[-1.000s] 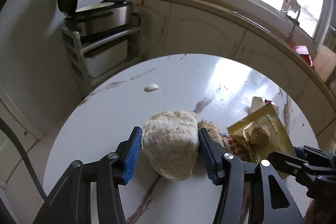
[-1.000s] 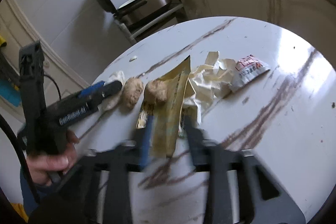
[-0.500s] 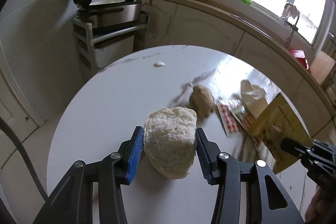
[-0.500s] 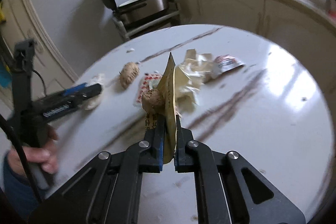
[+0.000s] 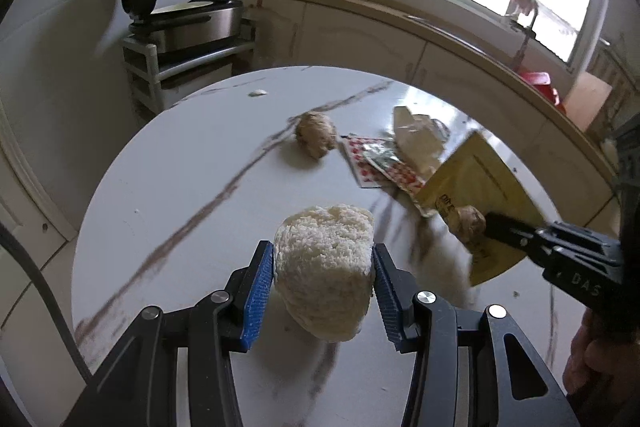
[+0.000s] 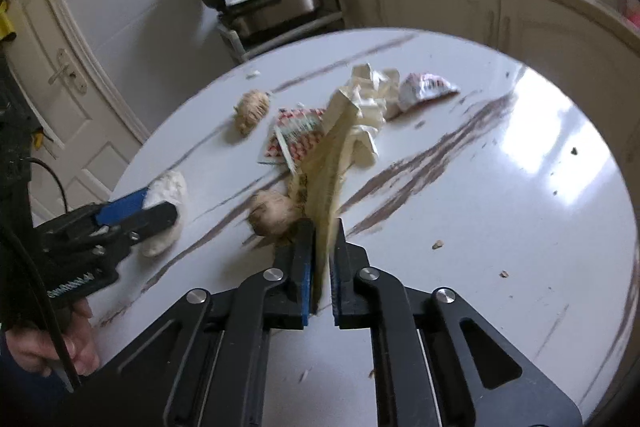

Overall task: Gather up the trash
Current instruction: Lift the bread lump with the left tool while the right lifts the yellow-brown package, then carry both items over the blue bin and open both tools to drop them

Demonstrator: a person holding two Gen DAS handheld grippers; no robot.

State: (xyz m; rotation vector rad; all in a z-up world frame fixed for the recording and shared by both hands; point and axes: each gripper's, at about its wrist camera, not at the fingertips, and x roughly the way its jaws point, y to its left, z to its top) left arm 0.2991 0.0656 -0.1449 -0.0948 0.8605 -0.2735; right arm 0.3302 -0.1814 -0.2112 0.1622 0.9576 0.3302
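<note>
My left gripper (image 5: 322, 269) is shut on a white crumpled tissue wad (image 5: 324, 267) and holds it above the round white table (image 5: 180, 187); it also shows in the right wrist view (image 6: 166, 213). My right gripper (image 6: 320, 239) is shut on a yellow snack packet (image 6: 328, 163), lifted edge-on, with a brown ginger-like lump (image 6: 272, 213) against its left side. In the left wrist view the packet (image 5: 480, 195) and lump (image 5: 468, 225) hang at the right. A second brown lump (image 5: 316, 139), a red-checked wrapper (image 5: 376, 163) and crumpled cream paper (image 5: 416, 143) lie on the table.
A small red-and-white wrapper (image 6: 424, 87) lies further back. A white scrap (image 5: 257, 93) sits near the far table edge. A shelf with an open-lidded cooker (image 5: 188, 23) stands beyond the table. Kitchen cabinets and counter (image 5: 360, 27) curve behind. Crumbs (image 6: 438, 245) dot the table's right side.
My right gripper closed on the yellow packet and lifted it with the lump off the table. Both grippers have drawn back from the trash pile, the left still holding the tissue wad.
</note>
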